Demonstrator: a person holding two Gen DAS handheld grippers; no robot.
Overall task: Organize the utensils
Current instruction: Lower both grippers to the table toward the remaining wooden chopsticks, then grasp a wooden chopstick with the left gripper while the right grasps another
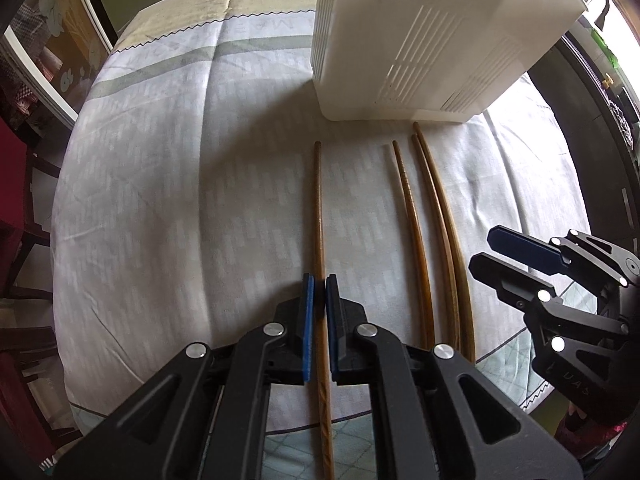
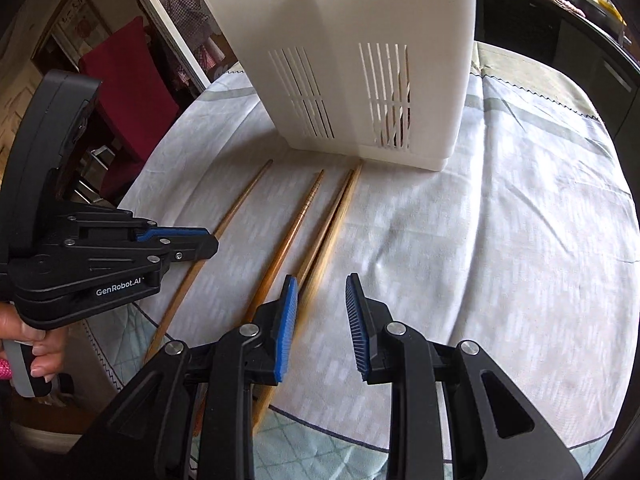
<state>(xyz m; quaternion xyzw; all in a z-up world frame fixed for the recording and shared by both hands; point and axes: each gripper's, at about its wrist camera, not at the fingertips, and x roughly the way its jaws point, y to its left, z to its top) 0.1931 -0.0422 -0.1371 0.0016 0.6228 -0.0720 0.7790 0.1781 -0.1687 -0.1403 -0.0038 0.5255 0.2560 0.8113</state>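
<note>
Several brown wooden chopsticks lie side by side on the pale tablecloth, tips toward a white slotted utensil holder (image 1: 420, 40), which also shows in the right wrist view (image 2: 360, 60). My left gripper (image 1: 320, 284) is shut on the leftmost chopstick (image 1: 319, 208), low at the table; it also shows in the right wrist view (image 2: 200, 242), on that chopstick (image 2: 244, 196). My right gripper (image 2: 321, 292) is open and empty, just above the rightmost pair of chopsticks (image 2: 336, 216). It also shows in the left wrist view (image 1: 486, 250), beside the other chopsticks (image 1: 432, 200).
The round table (image 1: 160, 160) has a pale patterned cloth. A dark red chair (image 2: 128, 92) stands at its far left side. A dark counter (image 2: 560, 28) runs behind the holder.
</note>
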